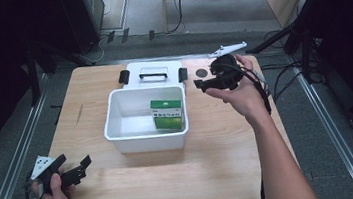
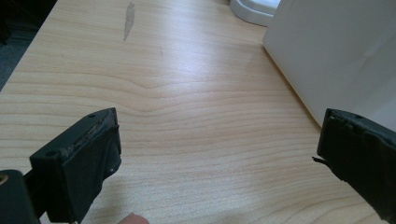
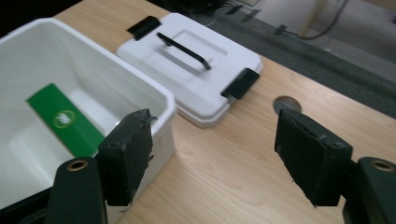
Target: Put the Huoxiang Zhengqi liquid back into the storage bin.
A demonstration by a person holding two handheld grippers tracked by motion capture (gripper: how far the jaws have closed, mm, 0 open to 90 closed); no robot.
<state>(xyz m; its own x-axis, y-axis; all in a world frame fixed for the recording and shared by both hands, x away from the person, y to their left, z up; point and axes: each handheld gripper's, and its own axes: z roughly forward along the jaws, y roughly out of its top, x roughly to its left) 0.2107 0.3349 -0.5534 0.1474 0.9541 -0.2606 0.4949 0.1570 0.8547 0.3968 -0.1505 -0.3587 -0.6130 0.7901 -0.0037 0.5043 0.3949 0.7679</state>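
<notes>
Looking like closing-up time: green box [image 1: 167, 114] sits inside the white bin [image 1: 116, 117], lid [image 1: 153, 73] lying just beyond its far side. Right gripper [image 1: 211, 83] and left gripper [image 1: 78, 169] both have jaws spread, empty, so the next move is probably grabbing that lid's handle [image 3: 183, 44].

Wooden table [image 1: 139, 184], grey floor [image 1: 153, 1], dark surroundings

Overall light: even and fairly bright on the tabletop [image 1: 139, 184]; the room around it falls to near black at the left and right edges of the high view.
Source: seems overhead, diffuse.
Shadows: soft and short, a faint one below the white bin [image 1: 145, 118] at its near wall.
Glare: the bin's wall washes out almost featureless in the left gripper view; mild sheen on the lid [image 3: 191, 65].
Sharpness: high view soft, print on the green box [image 1: 167, 114] unreadable.
Focus: near fingers [image 3: 126, 156] slightly blurred; wood grain crisp.
</notes>
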